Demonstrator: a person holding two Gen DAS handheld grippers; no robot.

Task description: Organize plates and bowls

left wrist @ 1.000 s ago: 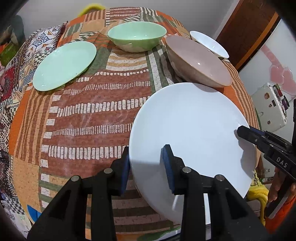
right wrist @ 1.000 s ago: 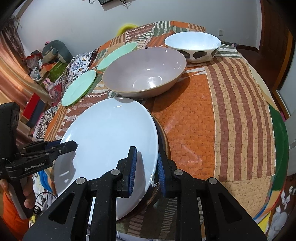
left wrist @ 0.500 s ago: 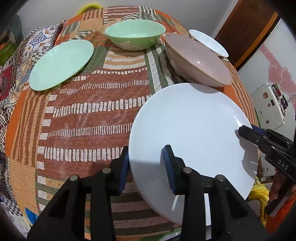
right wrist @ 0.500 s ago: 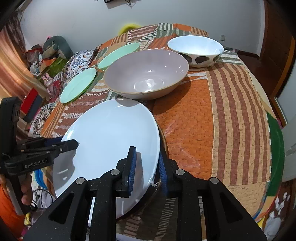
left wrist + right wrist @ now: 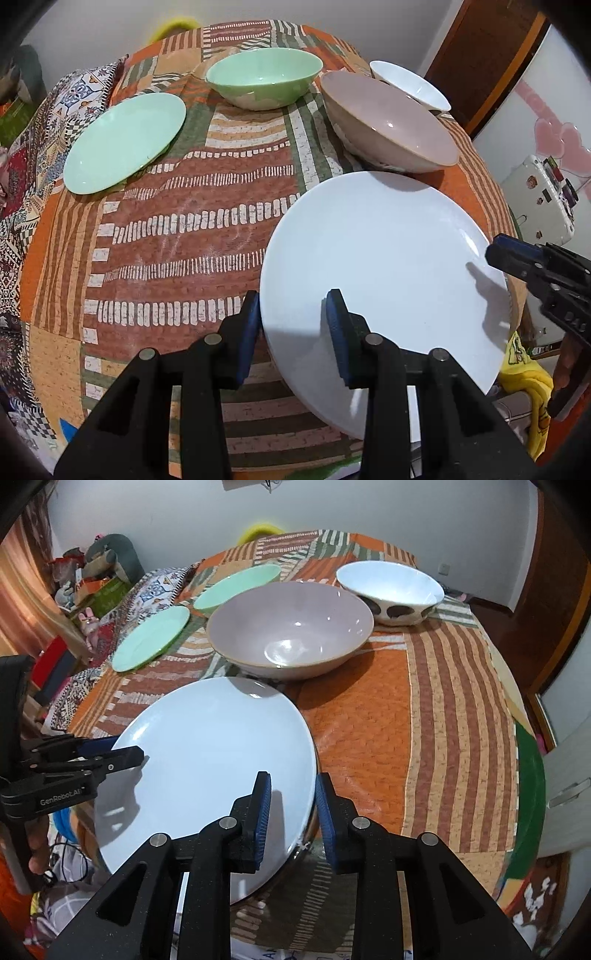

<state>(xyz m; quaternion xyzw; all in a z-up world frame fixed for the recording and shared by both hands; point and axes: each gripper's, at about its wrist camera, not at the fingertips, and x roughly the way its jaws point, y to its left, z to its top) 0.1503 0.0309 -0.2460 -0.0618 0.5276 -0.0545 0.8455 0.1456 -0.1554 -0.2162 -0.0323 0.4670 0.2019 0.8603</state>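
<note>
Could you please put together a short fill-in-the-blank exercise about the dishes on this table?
1. The left gripper and the right gripper each straddle the rim of the ____ plate.
2. In the left wrist view, the green plate lies to the ____ of the green bowl.
3. In all, ____ bowls stand on the patterned tablecloth.

Missing words: white; left; three.

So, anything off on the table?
Just the white plate: it overhangs the table's near edge, clamped at opposite rims by the left gripper and right gripper. A dark rim shows under it near the right one; can't tell what. Nothing spilled.
</note>
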